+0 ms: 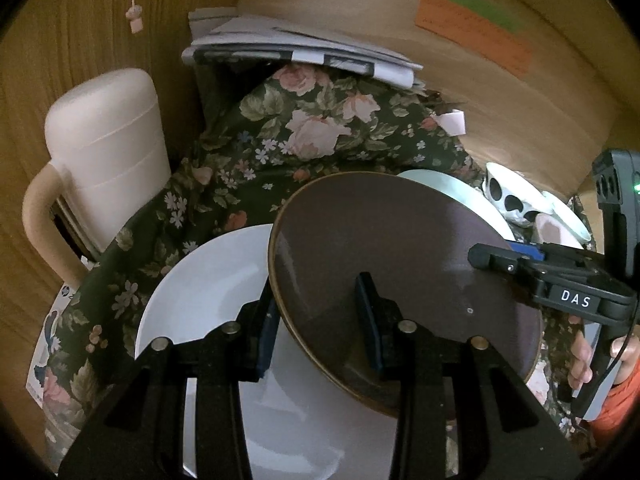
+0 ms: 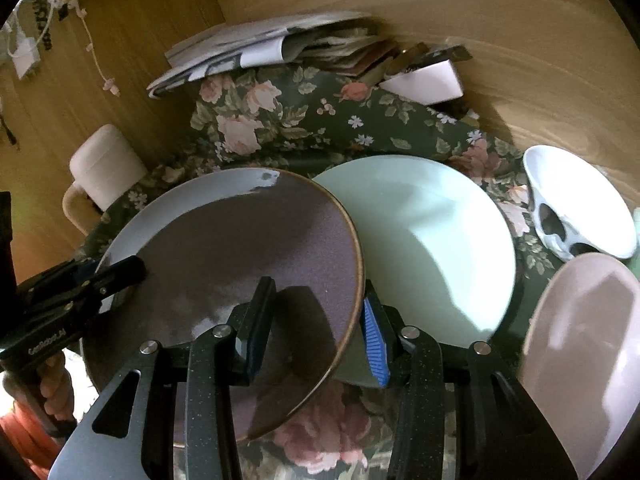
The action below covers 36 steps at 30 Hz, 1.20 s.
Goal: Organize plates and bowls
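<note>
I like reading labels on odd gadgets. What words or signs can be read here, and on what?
"DAS": white label on the right gripper.
"GeoRobot.AI", faint: body of the left gripper.
Wall notes, pink, green and orange: handwriting too blurred.
Newspapers: print too small.

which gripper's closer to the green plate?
Right. The right gripper straddles the brown plate's rim right at the green plate's edge; the left gripper grips the brown plate's opposite rim, over the white plate.
</note>
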### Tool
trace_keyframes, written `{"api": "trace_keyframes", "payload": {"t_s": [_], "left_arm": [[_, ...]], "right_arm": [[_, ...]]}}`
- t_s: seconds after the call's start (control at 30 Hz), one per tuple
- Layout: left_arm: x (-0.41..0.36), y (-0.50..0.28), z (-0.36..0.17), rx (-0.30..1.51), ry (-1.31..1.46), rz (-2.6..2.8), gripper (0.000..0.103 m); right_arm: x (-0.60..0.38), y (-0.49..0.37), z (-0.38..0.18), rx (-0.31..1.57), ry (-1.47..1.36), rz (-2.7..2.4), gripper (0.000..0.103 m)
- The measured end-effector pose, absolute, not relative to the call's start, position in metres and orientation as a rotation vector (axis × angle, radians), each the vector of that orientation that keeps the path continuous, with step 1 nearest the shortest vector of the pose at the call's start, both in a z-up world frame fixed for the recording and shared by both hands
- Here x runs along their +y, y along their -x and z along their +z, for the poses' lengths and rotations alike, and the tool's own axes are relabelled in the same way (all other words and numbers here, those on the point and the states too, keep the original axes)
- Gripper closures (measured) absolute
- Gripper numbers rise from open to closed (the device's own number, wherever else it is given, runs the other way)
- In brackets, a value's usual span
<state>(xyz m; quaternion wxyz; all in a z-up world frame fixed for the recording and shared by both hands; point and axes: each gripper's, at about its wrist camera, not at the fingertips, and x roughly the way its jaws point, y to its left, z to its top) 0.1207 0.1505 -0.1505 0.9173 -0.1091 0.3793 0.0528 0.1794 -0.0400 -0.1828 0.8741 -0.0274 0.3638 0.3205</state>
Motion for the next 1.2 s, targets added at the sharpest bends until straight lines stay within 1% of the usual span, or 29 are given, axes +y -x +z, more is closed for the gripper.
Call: {"api": "trace_keyframes", "payload": {"t_s": [0.6,0.93,1.2], "left_arm": [[0.111,-0.087,-0.126,0.715,0.196,0.038,0.066],[0.084,-0.070,-0.125,0.712,0.196,-0.012,0.066],[0.063,-0.062,-0.135,0.747,0.192,-0.048,0.066]], "right_arm": [[-0.090,-0.121,-0.166,0.674,0.009,0.610,0.065],[-0.117,-0.090,-0.170,0.662,-0.024,0.570,0.065],[-0.136,-0.074,-0.183,0.681,-0.056,0.541,0.065]]}}
